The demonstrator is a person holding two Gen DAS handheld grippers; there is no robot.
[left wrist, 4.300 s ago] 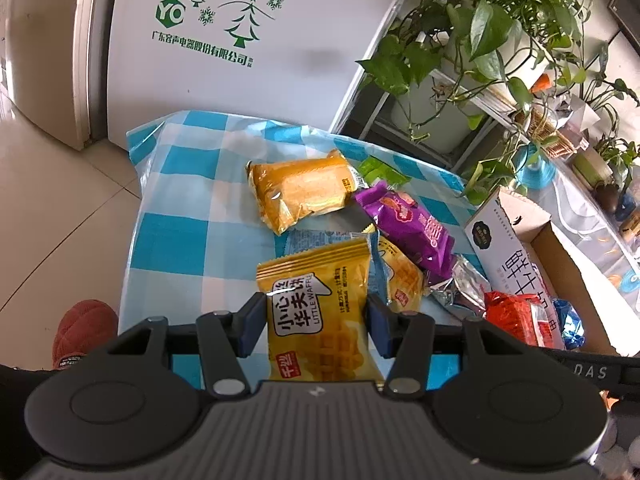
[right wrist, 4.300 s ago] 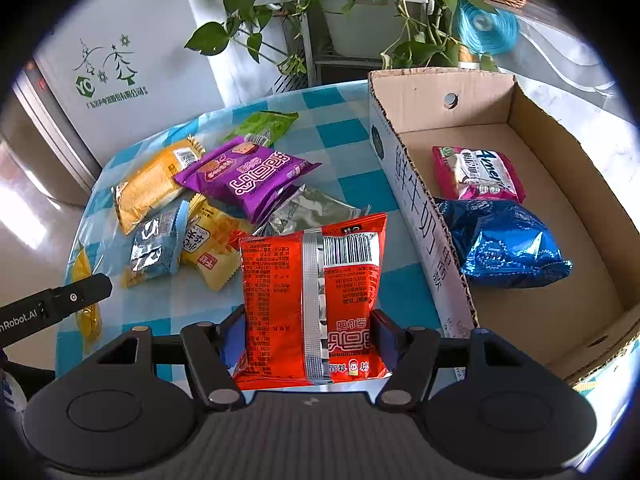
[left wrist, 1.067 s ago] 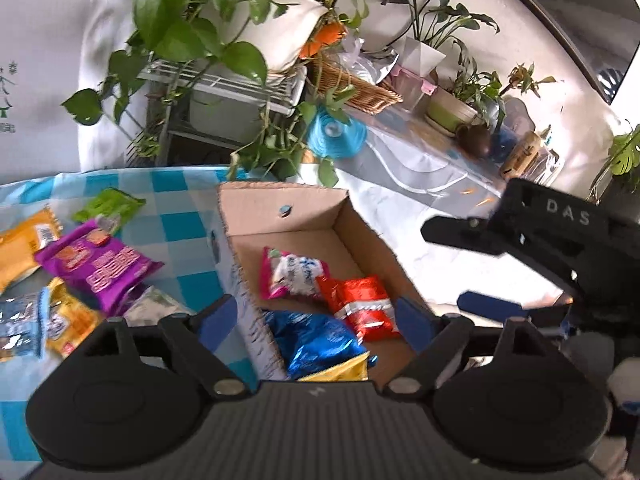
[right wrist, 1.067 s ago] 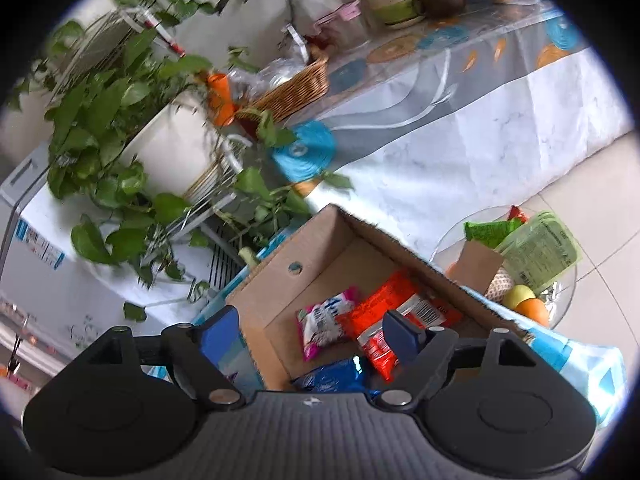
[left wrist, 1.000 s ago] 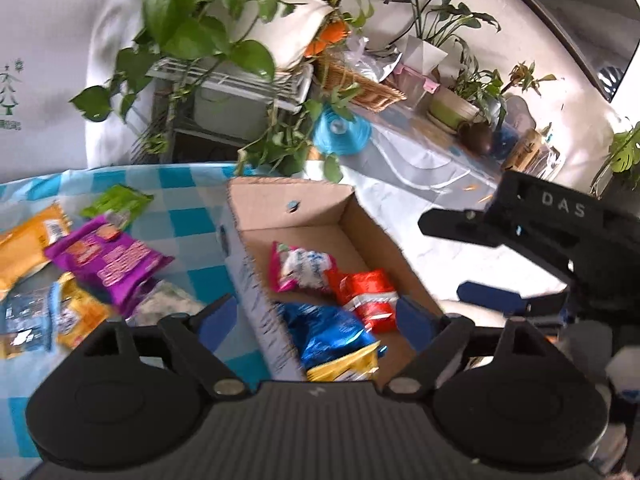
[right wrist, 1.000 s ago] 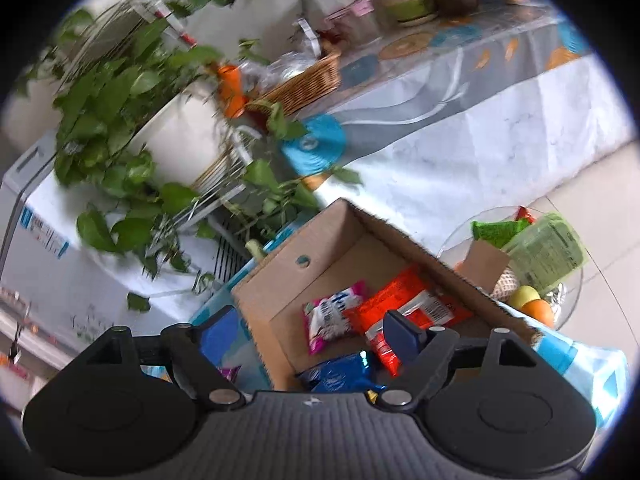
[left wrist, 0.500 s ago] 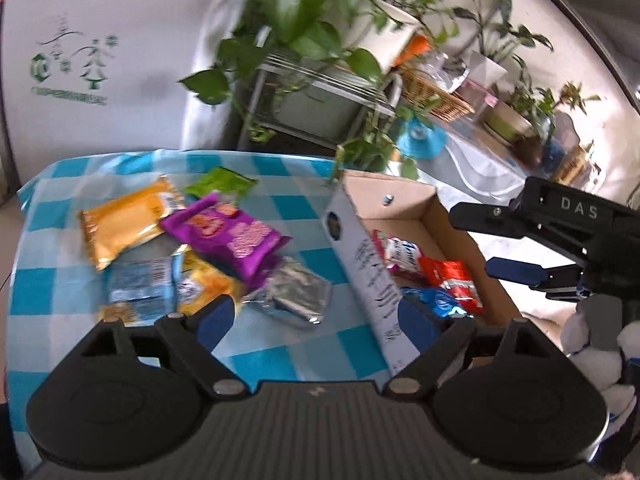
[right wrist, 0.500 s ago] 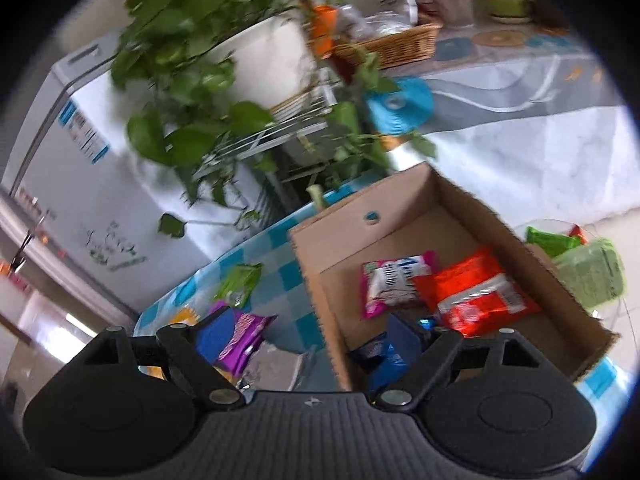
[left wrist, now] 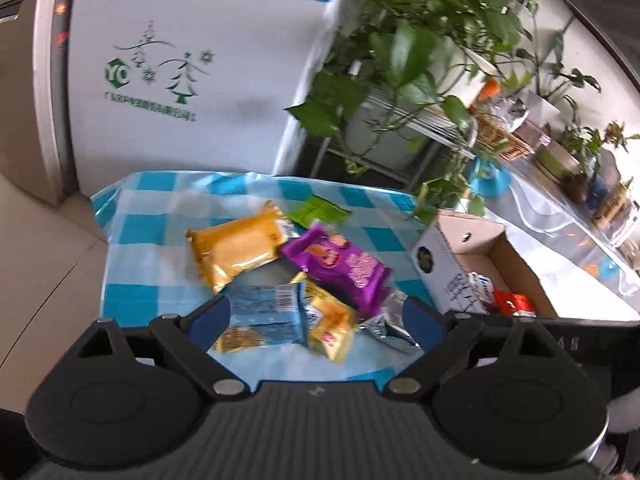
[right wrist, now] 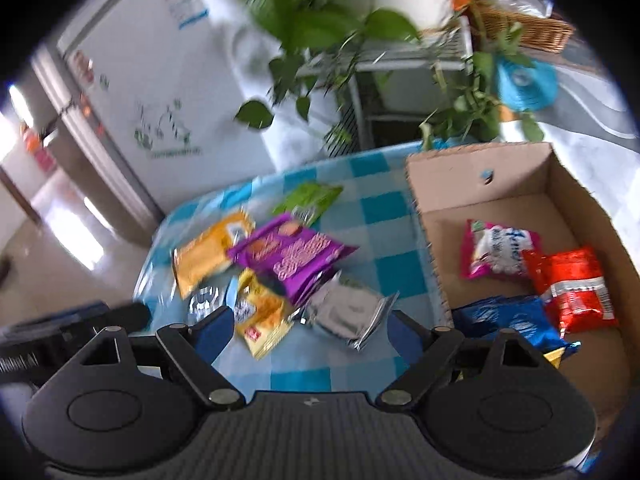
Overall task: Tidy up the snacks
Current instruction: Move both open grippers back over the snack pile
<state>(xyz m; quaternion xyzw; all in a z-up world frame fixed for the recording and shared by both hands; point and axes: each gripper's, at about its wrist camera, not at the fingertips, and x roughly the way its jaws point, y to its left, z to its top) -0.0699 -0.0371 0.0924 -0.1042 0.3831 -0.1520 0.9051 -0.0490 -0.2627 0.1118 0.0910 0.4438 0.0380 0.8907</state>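
Left gripper (left wrist: 316, 316) fingers spread wide, empty, above the blue packet (left wrist: 266, 316); right gripper (right wrist: 308, 330) likewise wide, empty, over the silver packet (right wrist: 350, 314). Purple packet (right wrist: 292, 258) and orange packet (left wrist: 236, 252) lie beyond on the checked cloth (left wrist: 136, 236); cardboard box (right wrist: 560, 188) at right holds the red packet (right wrist: 572, 286).

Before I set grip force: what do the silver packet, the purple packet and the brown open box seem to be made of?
Silver packet: crinkled metallic foil film by its bright glints and creases, probably slippery. Purple packet: glossy printed plastic film with a soft sheen. Brown open box: matte corrugated cardboard, judging by its raw tan walls and cut edges.
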